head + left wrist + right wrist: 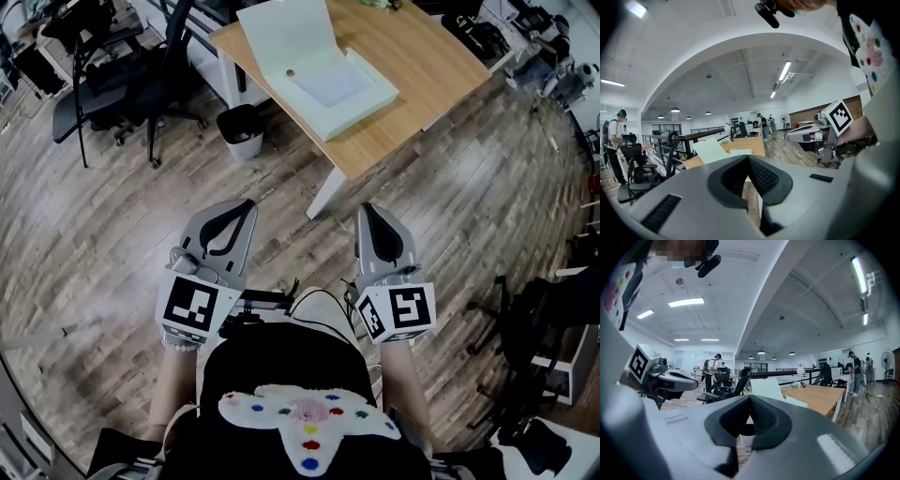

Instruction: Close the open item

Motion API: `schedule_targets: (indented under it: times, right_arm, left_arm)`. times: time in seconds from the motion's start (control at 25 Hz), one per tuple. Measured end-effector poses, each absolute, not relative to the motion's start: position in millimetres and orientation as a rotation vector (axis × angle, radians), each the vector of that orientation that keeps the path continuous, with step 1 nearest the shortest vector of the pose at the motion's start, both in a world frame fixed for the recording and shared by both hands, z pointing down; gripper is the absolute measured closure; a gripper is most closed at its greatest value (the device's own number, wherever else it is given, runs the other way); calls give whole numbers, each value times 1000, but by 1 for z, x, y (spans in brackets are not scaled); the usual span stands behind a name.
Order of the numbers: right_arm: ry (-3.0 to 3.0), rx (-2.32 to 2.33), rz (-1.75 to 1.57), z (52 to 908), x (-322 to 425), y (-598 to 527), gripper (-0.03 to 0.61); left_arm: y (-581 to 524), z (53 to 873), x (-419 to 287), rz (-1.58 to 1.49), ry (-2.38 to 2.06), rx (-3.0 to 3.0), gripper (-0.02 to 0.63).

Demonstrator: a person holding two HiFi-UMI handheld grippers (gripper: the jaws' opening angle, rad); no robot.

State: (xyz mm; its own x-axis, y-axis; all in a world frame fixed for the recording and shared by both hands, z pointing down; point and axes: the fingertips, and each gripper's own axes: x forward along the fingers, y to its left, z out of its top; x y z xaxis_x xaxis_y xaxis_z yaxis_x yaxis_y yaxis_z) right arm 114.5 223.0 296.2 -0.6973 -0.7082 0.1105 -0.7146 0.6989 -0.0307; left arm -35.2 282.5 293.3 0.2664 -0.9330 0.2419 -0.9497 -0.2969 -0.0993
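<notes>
Toward twelve o'clock in the head view, a pale green box (323, 80) lies open on a wooden table (422, 56), its lid raised. Well apart from the table, close to the person's body, the left gripper (246, 203) sits at seven o'clock and the right gripper (368, 209) at five o'clock. Each has its jaws pressed together on nothing. A dark waste bin (242, 131) stands beside the table at eleven o'clock.

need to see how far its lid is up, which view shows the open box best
The head view: it looks down into the open box, lid raised, inside visible. Both gripper views catch only its lid and a corner, side-on and far off.
</notes>
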Motion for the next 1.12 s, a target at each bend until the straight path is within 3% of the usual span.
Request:
schedule_targets:
  times: [0.48, 1.12]
  right_arm:
    - [-2763, 1157, 39, 301, 110, 236, 571]
    - [-2777, 1102, 72, 313, 82, 170, 571]
  left_arm:
    - [291, 294, -45, 372, -1834, 2442, 607]
    - [235, 298, -71, 354, -1906, 2393, 606]
